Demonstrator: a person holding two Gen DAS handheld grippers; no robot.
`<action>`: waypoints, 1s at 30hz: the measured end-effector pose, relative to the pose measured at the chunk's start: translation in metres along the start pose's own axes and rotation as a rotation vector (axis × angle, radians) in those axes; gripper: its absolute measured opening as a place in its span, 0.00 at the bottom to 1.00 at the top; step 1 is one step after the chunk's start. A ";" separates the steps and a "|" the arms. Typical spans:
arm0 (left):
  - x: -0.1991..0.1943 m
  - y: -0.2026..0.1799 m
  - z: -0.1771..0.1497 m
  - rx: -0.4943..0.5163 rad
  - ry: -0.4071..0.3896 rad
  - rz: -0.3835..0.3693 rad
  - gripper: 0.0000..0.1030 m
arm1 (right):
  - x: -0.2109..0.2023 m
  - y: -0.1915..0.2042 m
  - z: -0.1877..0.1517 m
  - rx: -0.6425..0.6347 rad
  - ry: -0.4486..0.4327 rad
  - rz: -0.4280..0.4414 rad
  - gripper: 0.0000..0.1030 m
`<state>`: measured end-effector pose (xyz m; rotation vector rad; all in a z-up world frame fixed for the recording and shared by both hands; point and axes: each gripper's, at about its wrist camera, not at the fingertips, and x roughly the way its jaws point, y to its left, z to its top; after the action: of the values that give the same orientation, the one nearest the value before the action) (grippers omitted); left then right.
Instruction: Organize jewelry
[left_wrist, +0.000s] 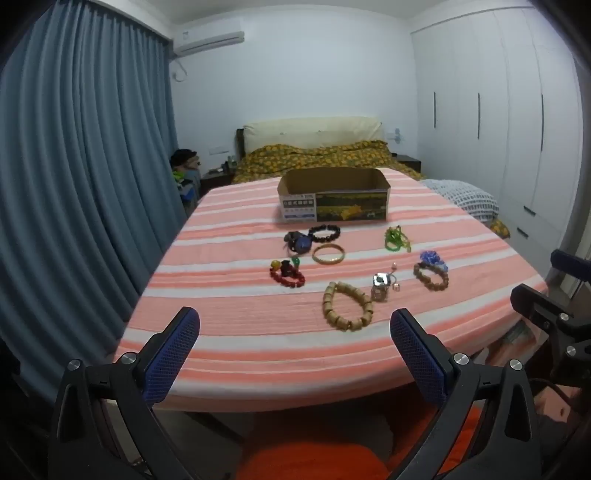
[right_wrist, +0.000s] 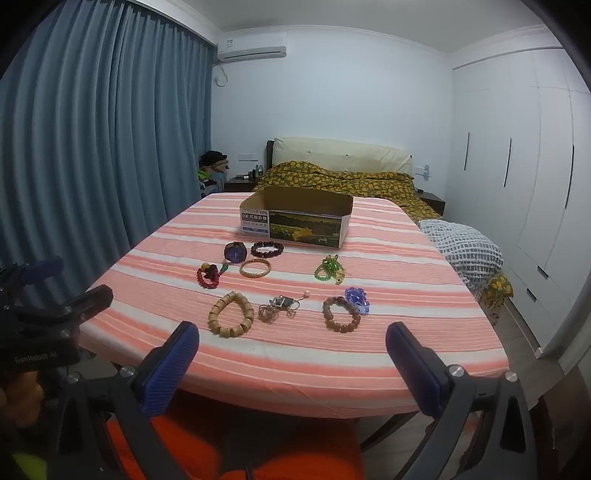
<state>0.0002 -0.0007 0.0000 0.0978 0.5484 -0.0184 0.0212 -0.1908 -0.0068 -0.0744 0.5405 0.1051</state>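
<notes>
Several pieces of jewelry lie on a striped pink table (left_wrist: 258, 332): a pale wooden bead bracelet (left_wrist: 346, 305) (right_wrist: 231, 313), a silver trinket (left_wrist: 382, 286) (right_wrist: 277, 306), a brown bead bracelet (left_wrist: 431, 276) (right_wrist: 341, 314), a blue piece (right_wrist: 357, 295), a green bead string (left_wrist: 395, 239) (right_wrist: 328, 269), a gold bangle (left_wrist: 328, 254) (right_wrist: 255, 267), a dark bead bracelet (left_wrist: 324, 232) (right_wrist: 267, 248), a watch (left_wrist: 299, 242) (right_wrist: 235, 252) and a red bead bracelet (left_wrist: 287, 274) (right_wrist: 209, 276). An open cardboard box (left_wrist: 334, 195) (right_wrist: 295, 216) stands behind them. My left gripper (left_wrist: 294, 325) and right gripper (right_wrist: 291, 339) are open and empty, short of the table's near edge.
A bed with a yellow patterned cover (left_wrist: 317, 155) lies behind the table. Blue curtains (left_wrist: 81, 184) hang on the left and white wardrobes (left_wrist: 498, 110) stand on the right. An orange seat (left_wrist: 314, 458) is below the near edge. A checked cloth (right_wrist: 465, 243) lies beside the table's right.
</notes>
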 end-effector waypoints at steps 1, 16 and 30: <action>0.000 0.000 0.000 0.000 0.000 0.001 1.00 | 0.000 0.000 0.000 -0.001 0.005 0.000 1.00; 0.006 0.000 -0.006 -0.012 0.021 -0.016 1.00 | -0.004 0.004 0.000 -0.021 0.002 0.004 1.00; 0.004 -0.001 -0.006 -0.002 0.028 -0.016 1.00 | -0.004 0.004 0.000 -0.019 0.004 0.002 1.00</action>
<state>0.0004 -0.0007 -0.0074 0.0914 0.5776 -0.0320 0.0177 -0.1872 -0.0052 -0.0929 0.5435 0.1119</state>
